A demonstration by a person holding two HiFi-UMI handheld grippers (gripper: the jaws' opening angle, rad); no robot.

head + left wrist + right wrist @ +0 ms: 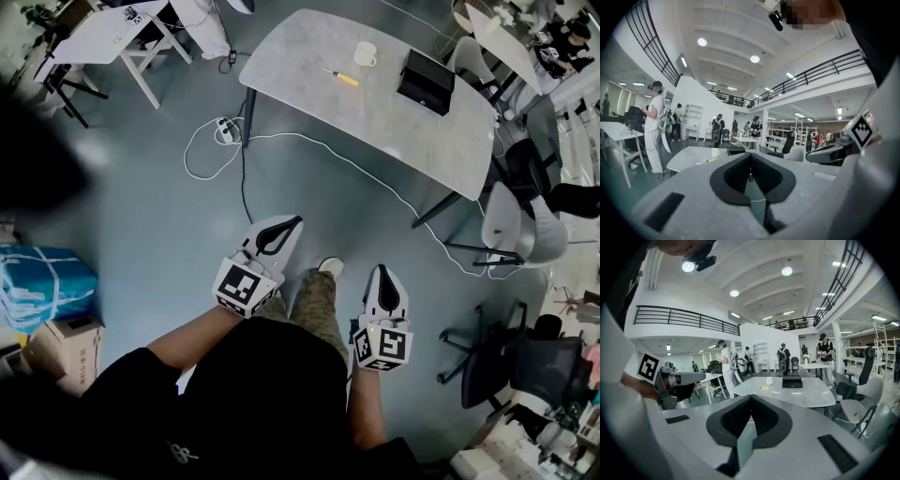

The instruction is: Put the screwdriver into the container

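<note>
The screwdriver (342,78), with a yellow handle, lies on the grey table (309,56) far ahead of me. It rests between a white mug (366,54) and the black open container (425,82). Both grippers hang low over the floor by my legs, well short of the table. My left gripper (294,222) is shut with nothing in it, and my right gripper (380,270) is shut and empty too. In the right gripper view the screwdriver (763,388) lies left of the container (792,381). From the left gripper view the screwdriver (707,161) looks tiny on the distant table.
A power strip (225,129) and white cables trail on the floor before the table. Office chairs (511,225) stand at the right. A white table (112,33) is at the far left, with a blue bag (42,281) and a cardboard box (66,347) beside me. Several people stand farther back in the hall.
</note>
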